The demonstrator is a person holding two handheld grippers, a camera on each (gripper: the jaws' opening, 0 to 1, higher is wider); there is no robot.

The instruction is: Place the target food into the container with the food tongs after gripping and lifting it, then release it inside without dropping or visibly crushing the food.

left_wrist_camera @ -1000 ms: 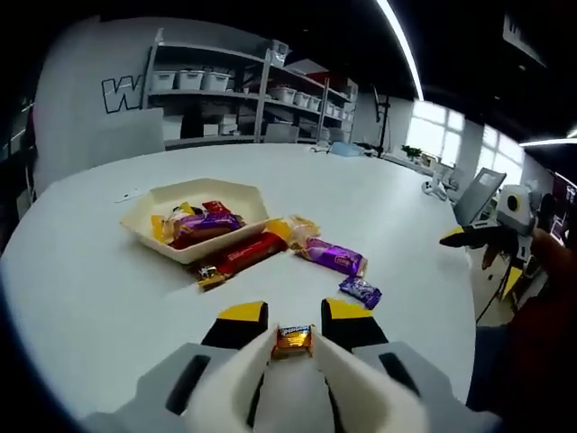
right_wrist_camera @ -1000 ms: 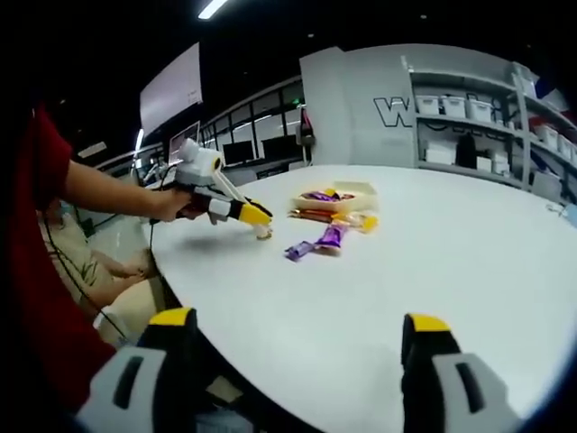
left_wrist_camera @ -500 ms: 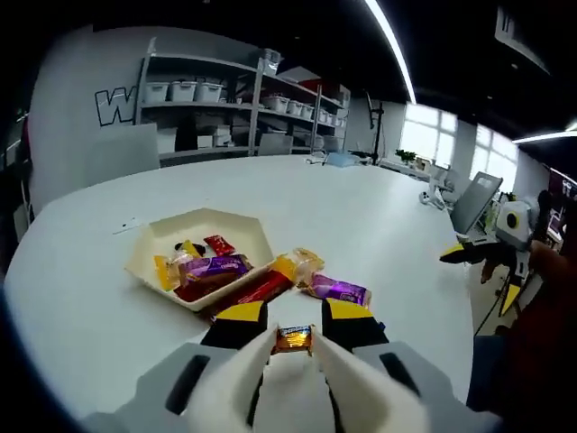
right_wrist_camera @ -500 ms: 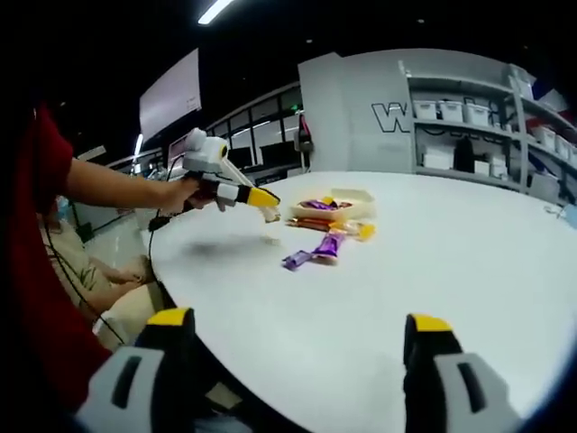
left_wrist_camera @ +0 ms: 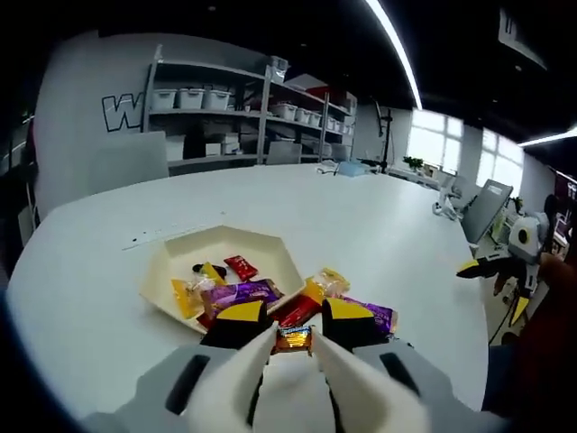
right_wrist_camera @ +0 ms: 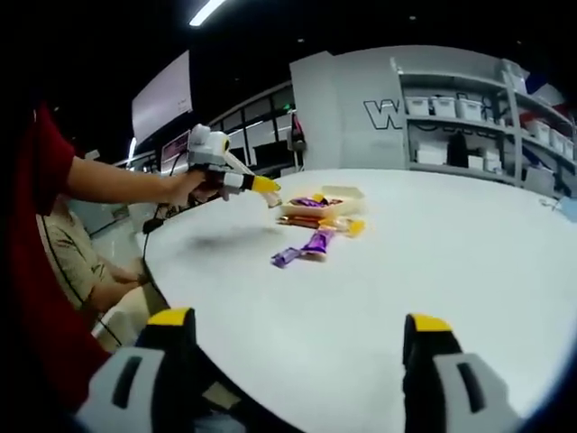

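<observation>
My left gripper (left_wrist_camera: 293, 340) is shut on a small orange-wrapped candy (left_wrist_camera: 293, 338), held in the air just short of the cream hexagonal tray (left_wrist_camera: 180, 262). The tray holds a red candy (left_wrist_camera: 240, 267), a yellow one (left_wrist_camera: 194, 287) and a purple bar (left_wrist_camera: 242, 292). In the right gripper view the left gripper (right_wrist_camera: 269, 193) hovers beside the tray (right_wrist_camera: 347, 192), gripped by a person's hand. My right gripper (right_wrist_camera: 293, 347) stands open over the table's near side, far from the sweets, with nothing between its fingers.
A red bar (left_wrist_camera: 297, 309), a yellow-ended sweet (left_wrist_camera: 326, 281) and a purple bar (left_wrist_camera: 377, 316) lie on the white table (left_wrist_camera: 379, 225) beside the tray. Two purple wrappers (right_wrist_camera: 306, 248) lie nearer me in the right gripper view. Shelves with bins (left_wrist_camera: 261, 99) stand behind.
My left gripper has risen and moved toward the tray with the candy held in it. The right gripper has stayed open and almost still.
</observation>
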